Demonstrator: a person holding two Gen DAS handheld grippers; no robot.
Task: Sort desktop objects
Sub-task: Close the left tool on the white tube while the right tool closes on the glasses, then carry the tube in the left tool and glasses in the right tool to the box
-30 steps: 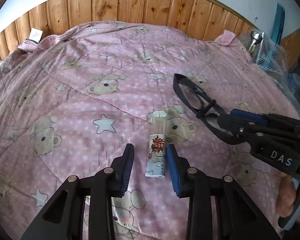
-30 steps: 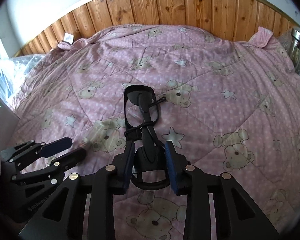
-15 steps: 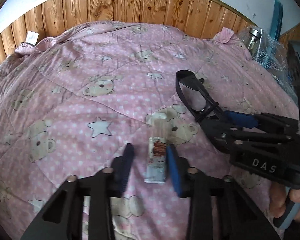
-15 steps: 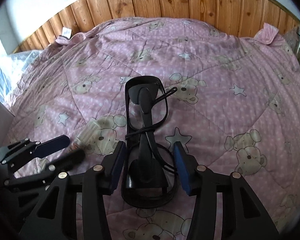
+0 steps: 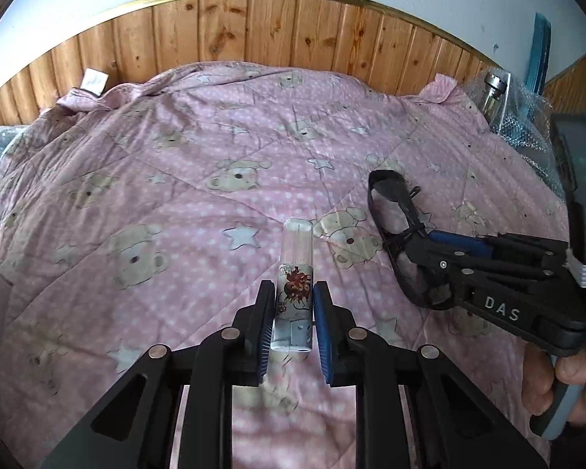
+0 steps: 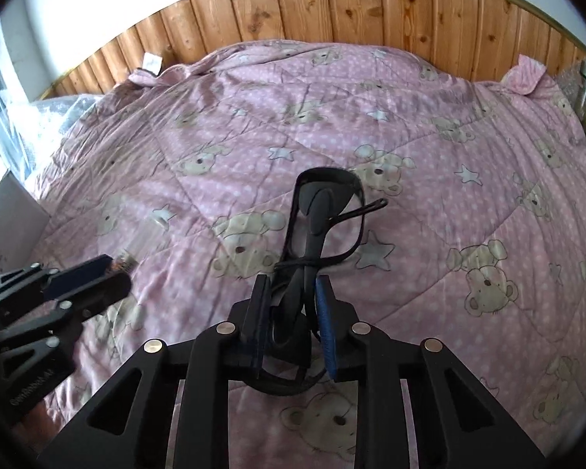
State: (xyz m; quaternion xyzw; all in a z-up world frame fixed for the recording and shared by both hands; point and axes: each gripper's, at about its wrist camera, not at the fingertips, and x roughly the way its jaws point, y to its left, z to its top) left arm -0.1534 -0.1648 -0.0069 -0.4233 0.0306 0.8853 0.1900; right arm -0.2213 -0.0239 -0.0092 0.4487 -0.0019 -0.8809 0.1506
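Left wrist view: my left gripper (image 5: 293, 314) pinches a clear-capped tube (image 5: 295, 293) above the bear-print quilt (image 5: 175, 195); right gripper (image 6: 291, 314) clamps folded black glasses (image 6: 320, 226) beside it. Risk: thin frames twisting loose, or the smooth tube slipping.

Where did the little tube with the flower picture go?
In the left wrist view, the tube sits pinched between the left gripper fingers, above the pink bear quilt. The black glasses are to its right.
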